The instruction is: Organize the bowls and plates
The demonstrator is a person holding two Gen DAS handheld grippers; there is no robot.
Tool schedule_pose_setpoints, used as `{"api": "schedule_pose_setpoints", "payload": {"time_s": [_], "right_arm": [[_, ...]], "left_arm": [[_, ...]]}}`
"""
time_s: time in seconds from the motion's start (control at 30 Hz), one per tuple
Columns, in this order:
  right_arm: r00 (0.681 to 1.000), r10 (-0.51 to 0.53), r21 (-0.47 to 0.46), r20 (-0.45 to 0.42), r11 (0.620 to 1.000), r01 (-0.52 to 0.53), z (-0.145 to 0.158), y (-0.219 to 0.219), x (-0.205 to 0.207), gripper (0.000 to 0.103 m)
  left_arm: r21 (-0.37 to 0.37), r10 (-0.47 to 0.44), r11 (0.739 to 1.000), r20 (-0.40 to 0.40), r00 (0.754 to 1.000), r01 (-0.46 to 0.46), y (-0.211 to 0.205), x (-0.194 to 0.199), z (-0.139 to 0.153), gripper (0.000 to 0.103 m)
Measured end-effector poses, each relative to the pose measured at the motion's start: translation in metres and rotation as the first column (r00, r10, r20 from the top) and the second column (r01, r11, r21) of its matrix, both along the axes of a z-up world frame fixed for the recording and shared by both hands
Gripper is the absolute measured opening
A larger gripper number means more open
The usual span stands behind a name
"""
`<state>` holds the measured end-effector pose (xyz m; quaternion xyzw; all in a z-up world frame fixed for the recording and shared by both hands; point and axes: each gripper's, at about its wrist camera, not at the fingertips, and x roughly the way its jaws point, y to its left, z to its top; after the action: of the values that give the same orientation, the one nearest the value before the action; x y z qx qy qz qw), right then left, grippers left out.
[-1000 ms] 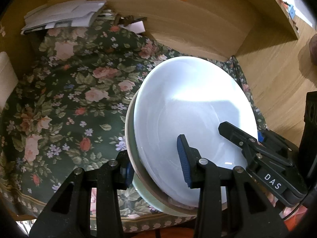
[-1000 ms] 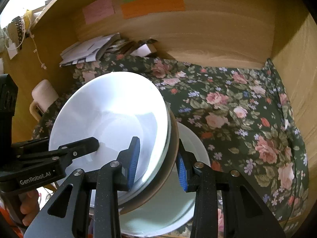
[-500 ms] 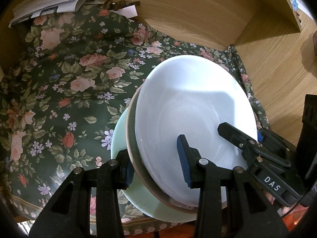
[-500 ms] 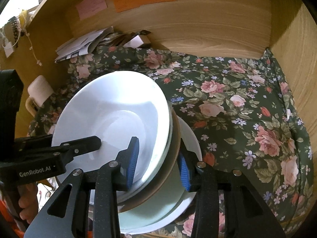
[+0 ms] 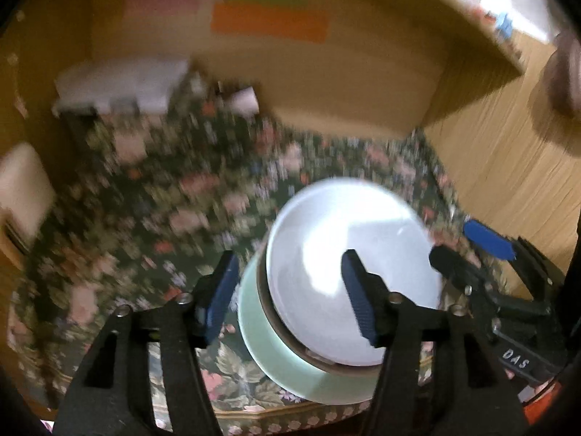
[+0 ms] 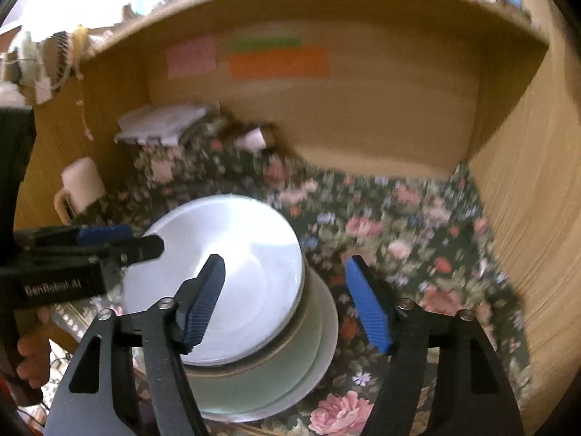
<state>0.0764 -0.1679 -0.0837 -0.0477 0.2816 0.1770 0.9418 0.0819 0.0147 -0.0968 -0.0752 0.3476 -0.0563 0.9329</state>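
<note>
A white bowl (image 5: 348,276) rests in a brown-rimmed bowl on a pale green plate (image 5: 261,341), stacked on the floral cloth (image 5: 145,218). My left gripper (image 5: 290,290) is open, its jaws apart on either side of the stack's left rim, lifted off it. In the right wrist view the same white bowl (image 6: 232,276) sits on the green plate (image 6: 319,334). My right gripper (image 6: 287,298) is open, its jaws wide apart around the stack's right rim. Each gripper shows in the other's view. Both views are blurred.
The stack stands near the front edge of a wooden shelf recess. A cream mug (image 6: 81,185) stands at the left wall. Papers (image 6: 163,125) lie at the back left. Coloured notes (image 6: 279,61) stick on the back wall. The right wooden wall (image 6: 526,236) is close.
Both grippers have let go of the bowls' rims, opened wide and pulled back and up. The stack now rests on the cloth.
</note>
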Motion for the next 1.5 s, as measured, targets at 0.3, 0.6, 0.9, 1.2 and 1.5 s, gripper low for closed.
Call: {"api": "schedule_pose_setpoints", "payload": {"time_s": [0.3, 0.6, 0.9, 1.2, 1.5], "right_arm": [[0.975, 0.036, 0.052, 0.219, 0.997, -0.049, 0.051, -0.011, -0.047, 0.068], [0.944, 0.056, 0.099, 0.325, 0.991, -0.093, 0.067, -0.013, -0.079, 0.09], [0.932, 0.043, 0.097, 0.36, 0.992, -0.083, 0.067, -0.01, -0.091, 0.103], [0.937, 0.041, 0.124, 0.347, 0.988, -0.09, 0.065, -0.015, -0.089, 0.103], [0.938, 0.047, 0.135, 0.343, 0.986, -0.099, 0.063, -0.017, -0.086, 0.103]], "left_arm": [[0.075, 0.051, 0.994, 0.347, 0.936, -0.083, -0.005, -0.074, 0.061, 0.083], [0.056, 0.09, 0.99, 0.46, 0.883, -0.13, -0.005, -0.113, 0.072, 0.097], [0.09, 0.096, 0.982, 0.518, 0.85, -0.166, -0.008, -0.128, 0.067, 0.103], [0.088, 0.091, 0.983, 0.521, 0.849, -0.159, -0.007, -0.13, 0.064, 0.103], [0.093, 0.086, 0.983, 0.517, 0.852, -0.156, -0.008, -0.129, 0.063, 0.103]]}}
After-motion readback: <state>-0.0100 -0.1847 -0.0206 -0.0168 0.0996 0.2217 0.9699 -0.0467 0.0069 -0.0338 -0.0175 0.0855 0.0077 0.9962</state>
